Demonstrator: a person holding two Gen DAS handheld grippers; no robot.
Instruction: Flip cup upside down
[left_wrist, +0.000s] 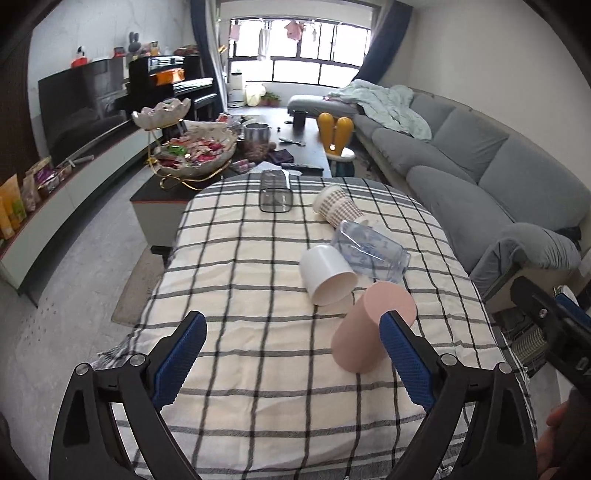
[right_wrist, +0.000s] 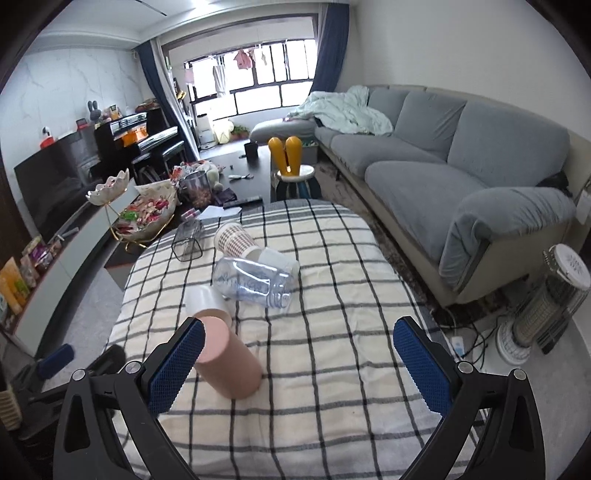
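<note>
The pink cup stands mouth-down with its closed end up on the checked tabletop, looking already flipped, so both the left gripper and right gripper hover nearby with jaws spread wide, holding nothing.
</note>
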